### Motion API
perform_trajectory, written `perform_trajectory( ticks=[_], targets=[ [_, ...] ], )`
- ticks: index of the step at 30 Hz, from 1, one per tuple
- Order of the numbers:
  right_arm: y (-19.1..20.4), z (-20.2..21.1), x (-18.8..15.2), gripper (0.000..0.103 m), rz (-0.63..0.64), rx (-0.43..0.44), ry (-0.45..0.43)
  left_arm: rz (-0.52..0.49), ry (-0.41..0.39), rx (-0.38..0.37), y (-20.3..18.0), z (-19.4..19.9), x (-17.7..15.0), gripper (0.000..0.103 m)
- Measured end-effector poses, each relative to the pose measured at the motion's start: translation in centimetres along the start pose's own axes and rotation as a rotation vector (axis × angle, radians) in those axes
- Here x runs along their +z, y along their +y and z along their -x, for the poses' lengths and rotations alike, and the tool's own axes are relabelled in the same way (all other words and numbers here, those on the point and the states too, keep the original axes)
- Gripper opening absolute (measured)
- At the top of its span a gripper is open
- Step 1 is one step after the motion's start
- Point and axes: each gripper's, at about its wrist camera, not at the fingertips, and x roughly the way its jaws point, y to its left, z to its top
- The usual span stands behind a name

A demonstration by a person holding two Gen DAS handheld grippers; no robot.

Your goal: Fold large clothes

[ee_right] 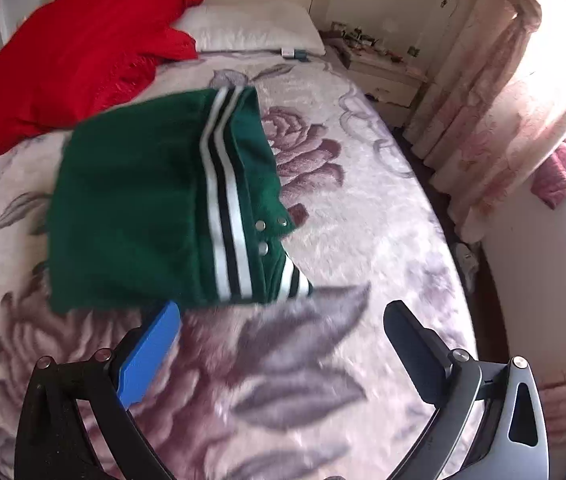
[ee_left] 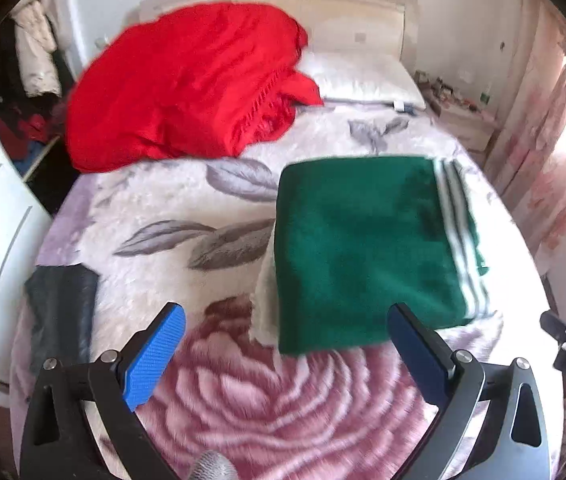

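The folded dark green fleece jacket with white and black striped trim [ee_left: 367, 248] lies flat on the pink and grey rose-patterned plush bedspread [ee_left: 275, 400], right of centre in the left wrist view, its near edge just above and between the fingers of the left claw [ee_left: 287, 356], which is spread wide, holding nothing. In the right wrist view the jacket [ee_right: 143, 208] fills the centre left; the right claw [ee_right: 283, 344] gapes wide too, empty, blue finger pad [ee_right: 151, 352] right at the jacket's lower edge. Whether it touches is unclear. A crumpled bright red blanket [ee_left: 187, 84] sits upper left, beside a white pillow [ee_left: 363, 76]
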Motion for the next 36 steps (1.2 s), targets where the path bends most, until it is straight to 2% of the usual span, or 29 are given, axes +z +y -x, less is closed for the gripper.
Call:
perform_trajectory(
  ticks=[1,2,4,11,16,24,29,36],
  targets=[
    [-0.8,2.6,-1.3,0.103,0.006,0.0,-0.014,0.008,-0.01,-0.006,-0.3,1.1,-0.1,0.103],
    [-0.1,4.3,-0.8,0.103,0.011,0.001,-0.026,0.016,-0.028,-0.002,-0.6,3.6,-0.4,0.103],
    [-1.0,10.2,-2.7,0.103,0.017,0.004,-0.061,0.019,-0.046,-0.01,-1.2,6.7,-0.9,0.103],
    [-4.0,26.1,-6.2,0.103,0.005,0.01,-0.18,0.004,-0.13,-0.019,-3.1,18.6,-2.8,0.103],
    [-6.4,34.9,-8.7,0.103,-0.002,0.021,-0.255,-0.001,-0.182,-0.019,-3.4,25.1,-4.4,0.103],
    [-9.9,45.0,-13.3,0.103,-0.007,0.052,-0.334,0.019,-0.245,-0.007,-3.5,32.6,-7.2,0.103],
    [-11.5,49.5,-15.9,0.103,-0.008,0.064,-0.372,0.017,-0.283,-0.012,-3.7,35.7,-8.4,0.103],
    [-13.1,53.6,-18.8,0.103,-0.019,0.073,-0.413,0.007,-0.338,-0.009,-4.2,38.8,-10.2,0.103]
  ],
)
